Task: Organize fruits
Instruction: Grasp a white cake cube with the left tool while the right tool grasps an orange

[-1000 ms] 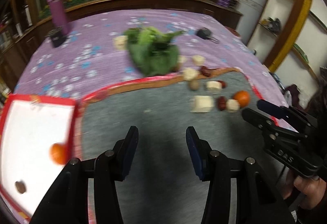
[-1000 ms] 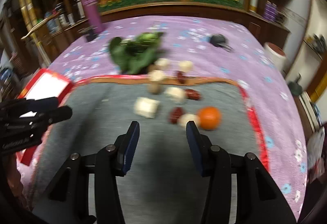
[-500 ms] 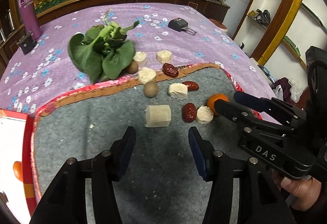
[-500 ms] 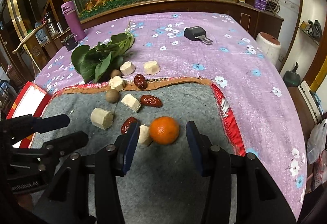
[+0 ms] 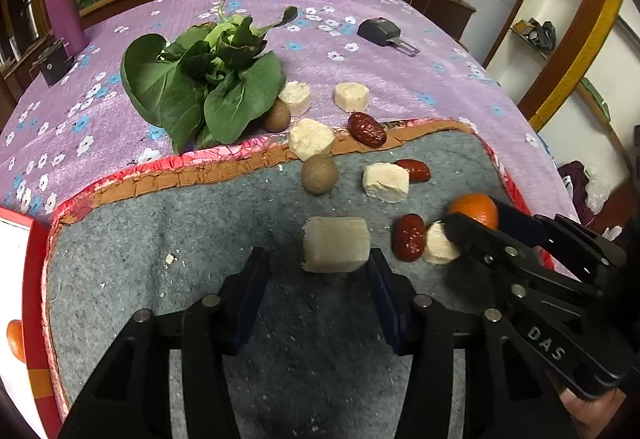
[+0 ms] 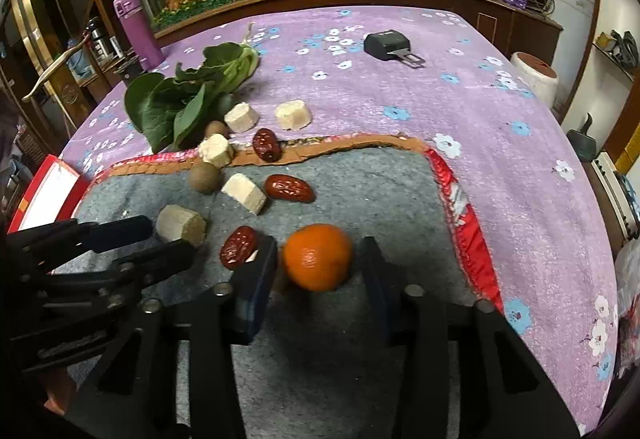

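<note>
On the grey mat (image 6: 360, 183): one tangerine (image 6: 318, 257) between the right claw's (image 6: 318, 279) closing, not-yet-touching fingers, three red dates (image 6: 289, 188), two longans (image 5: 319, 173). Left claw (image 5: 316, 271) spread around a white chunk (image 5: 335, 250). "DAS" printed on claw.

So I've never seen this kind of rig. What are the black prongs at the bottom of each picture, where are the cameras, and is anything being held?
There is no robot: a person holds a two-finger gripper in each hand, with a camera on each looking forward along the fingers. The left gripper brackets a pale cut chunk without pressing on it. The right gripper has just been closing around the orange; its pads do not clearly clamp it yet. Everything lies on a grey mat over a purple flowered cloth: more pale chunks, red dates, brown round fruits, leafy greens. A red-rimmed tray sits left.
</note>
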A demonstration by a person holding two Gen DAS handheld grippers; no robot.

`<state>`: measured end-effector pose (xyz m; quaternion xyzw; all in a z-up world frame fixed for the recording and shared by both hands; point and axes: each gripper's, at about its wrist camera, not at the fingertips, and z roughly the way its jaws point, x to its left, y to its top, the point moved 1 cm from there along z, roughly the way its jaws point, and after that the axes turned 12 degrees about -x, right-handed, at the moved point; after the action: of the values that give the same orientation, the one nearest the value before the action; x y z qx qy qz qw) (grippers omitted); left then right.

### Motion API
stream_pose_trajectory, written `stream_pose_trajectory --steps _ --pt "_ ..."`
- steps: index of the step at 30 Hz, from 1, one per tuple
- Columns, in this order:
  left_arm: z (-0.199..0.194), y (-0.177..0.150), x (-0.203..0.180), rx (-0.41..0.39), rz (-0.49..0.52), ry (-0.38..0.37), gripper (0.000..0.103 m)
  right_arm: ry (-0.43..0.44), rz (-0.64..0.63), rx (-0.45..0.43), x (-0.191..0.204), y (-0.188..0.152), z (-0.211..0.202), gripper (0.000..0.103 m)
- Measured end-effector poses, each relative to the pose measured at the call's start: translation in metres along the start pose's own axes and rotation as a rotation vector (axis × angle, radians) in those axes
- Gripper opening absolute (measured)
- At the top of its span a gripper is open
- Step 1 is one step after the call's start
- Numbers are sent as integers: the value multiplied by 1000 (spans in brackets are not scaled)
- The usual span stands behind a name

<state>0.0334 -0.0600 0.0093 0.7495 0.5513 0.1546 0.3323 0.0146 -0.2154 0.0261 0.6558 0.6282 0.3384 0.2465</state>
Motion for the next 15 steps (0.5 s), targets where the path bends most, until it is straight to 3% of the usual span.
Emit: stream_pose_trajectory --steps 2,5,8,15 --pt "1 1 -1 -10 -3 0 45 -1 -5 -2 1 0 0 40" --pt "1 4 -7 -20 9 -21 29 4 1 -3 0 0 1 39" --pt "3 5 -13 -29 36 5 29 9 4 -4 -1 0 0 38" --pt "2 5 -9 -35 16 -11 29 12 8 -9 -2 1 -3 36"
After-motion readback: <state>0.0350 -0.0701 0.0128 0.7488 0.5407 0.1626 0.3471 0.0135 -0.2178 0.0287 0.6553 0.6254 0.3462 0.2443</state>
